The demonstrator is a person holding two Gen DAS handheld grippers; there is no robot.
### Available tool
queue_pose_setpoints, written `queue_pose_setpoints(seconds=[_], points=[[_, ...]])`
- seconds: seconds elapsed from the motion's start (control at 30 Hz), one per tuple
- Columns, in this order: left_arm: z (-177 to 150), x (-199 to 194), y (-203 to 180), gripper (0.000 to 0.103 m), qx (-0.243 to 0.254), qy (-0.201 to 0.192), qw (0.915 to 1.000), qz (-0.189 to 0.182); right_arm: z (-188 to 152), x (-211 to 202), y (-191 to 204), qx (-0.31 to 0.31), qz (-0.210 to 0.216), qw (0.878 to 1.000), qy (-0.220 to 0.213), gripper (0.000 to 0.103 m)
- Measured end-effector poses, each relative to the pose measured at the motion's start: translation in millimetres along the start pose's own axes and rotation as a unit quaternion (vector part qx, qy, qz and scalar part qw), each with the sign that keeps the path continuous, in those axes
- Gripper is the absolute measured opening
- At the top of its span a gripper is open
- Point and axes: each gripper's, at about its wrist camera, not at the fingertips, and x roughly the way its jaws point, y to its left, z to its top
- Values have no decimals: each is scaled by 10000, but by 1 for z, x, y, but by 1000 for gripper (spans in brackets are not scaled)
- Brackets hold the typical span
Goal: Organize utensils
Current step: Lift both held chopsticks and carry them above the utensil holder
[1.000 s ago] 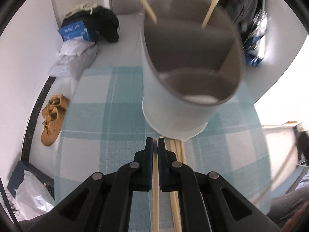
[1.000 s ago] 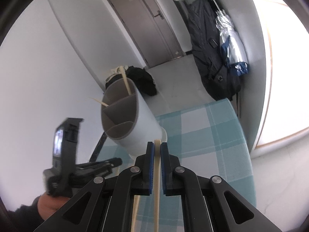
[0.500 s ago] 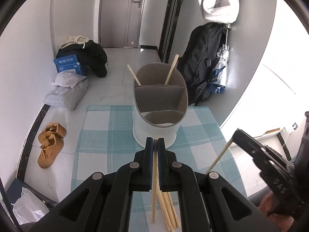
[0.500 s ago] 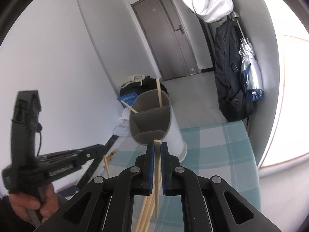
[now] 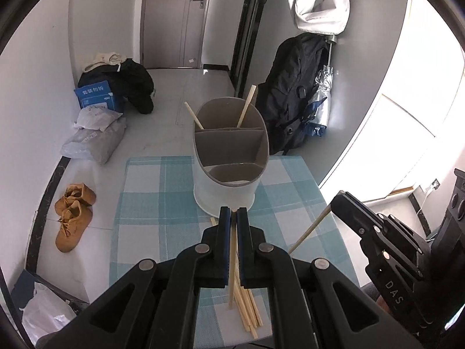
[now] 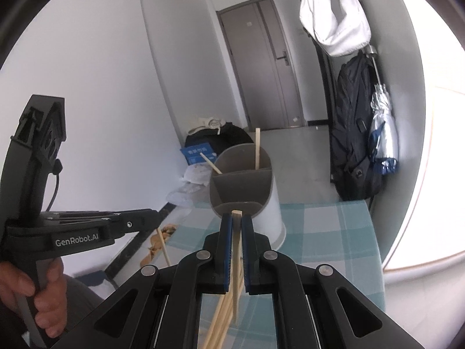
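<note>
1. Chopsticks: the left claw (image 5: 231,218) is clamped on one chopstick (image 5: 231,264), long axis running along the fingers and hanging down toward the surface (image 5: 145,203).
2. Utensil holder (image 5: 229,157) stands straight ahead of both claws on the checked cloth; it has three compartments, and the far one contains two chopsticks.
3. Loose chopsticks (image 5: 248,311), roughly five, lie bundled on the surface below the left claw.
4. The right claw (image 6: 237,224) is clamped on one chopstick (image 6: 236,261), its tip pointing at the holder's near compartment; it appears the nearer claw.

Bright window glare, perhaps overexposed
</note>
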Motion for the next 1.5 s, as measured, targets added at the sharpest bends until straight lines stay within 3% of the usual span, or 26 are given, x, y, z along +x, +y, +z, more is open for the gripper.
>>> queue_pose_setpoints(seconds=[0.67,1.0,1.27,1.5], points=[[44,-12,-24,0,621,270,9971,-351,29,17,-10,174,163,9997,85,5],[111,-37,-27,0,587,-7,9964,-617,99,11,-4,-107,204,9995,-203,5],[173,-53,-29,0,660,-368,9954,-587,152,23,4,-275,211,9982,-487,5],[197,-41,-24,0,834,-447,9949,-339,193,45,5,-421,209,9964,-700,5]])
